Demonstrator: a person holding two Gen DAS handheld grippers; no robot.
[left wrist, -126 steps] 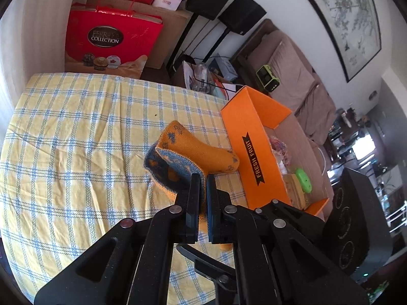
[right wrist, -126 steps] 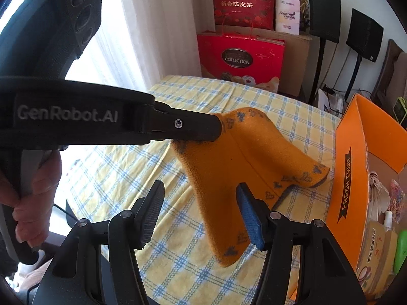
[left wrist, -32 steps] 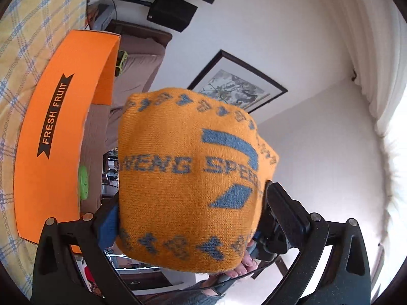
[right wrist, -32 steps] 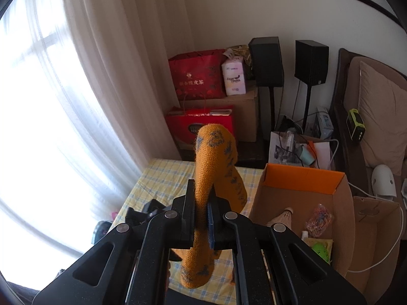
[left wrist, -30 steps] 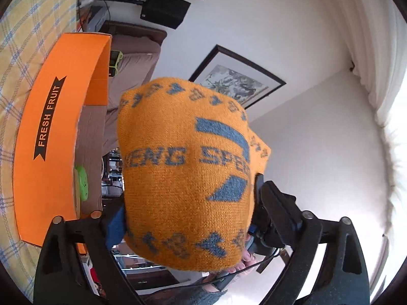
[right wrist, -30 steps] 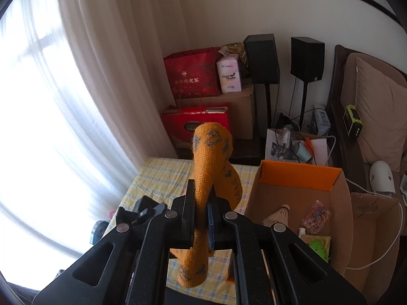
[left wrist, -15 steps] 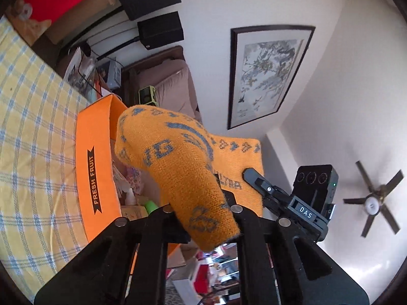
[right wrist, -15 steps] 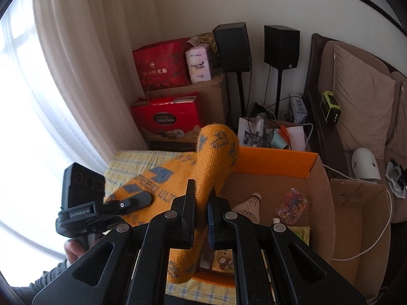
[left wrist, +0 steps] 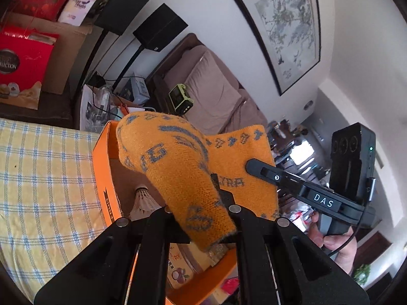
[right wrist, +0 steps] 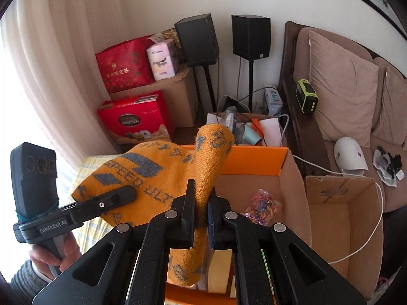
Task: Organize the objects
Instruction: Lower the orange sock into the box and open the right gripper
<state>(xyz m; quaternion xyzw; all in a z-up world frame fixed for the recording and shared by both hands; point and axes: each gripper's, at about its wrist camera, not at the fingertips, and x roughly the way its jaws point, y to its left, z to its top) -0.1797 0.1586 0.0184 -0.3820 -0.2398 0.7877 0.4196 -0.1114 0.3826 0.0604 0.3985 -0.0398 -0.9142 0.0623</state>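
Over the orange cardboard box (right wrist: 257, 161) beside the checked tablecloth (left wrist: 48, 178), you've got the orange knit hat (left wrist: 183, 167) stretched in mid-air, your left gripper (left wrist: 201, 218) and right gripper (right wrist: 201, 208) both clamped tight on its fabric, shuttlecock (left wrist: 141, 199) sitting in the box underneath.

"DAS" on right gripper (left wrist: 254, 164)

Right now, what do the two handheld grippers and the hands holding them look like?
Both are matte black plastic with silver pivot screws. The left gripper reads GenRobot.AI on its arm and has blue cord at its black camera block; a grey knit sleeve shows below. The right gripper reads DAS, with a green light and black cable.
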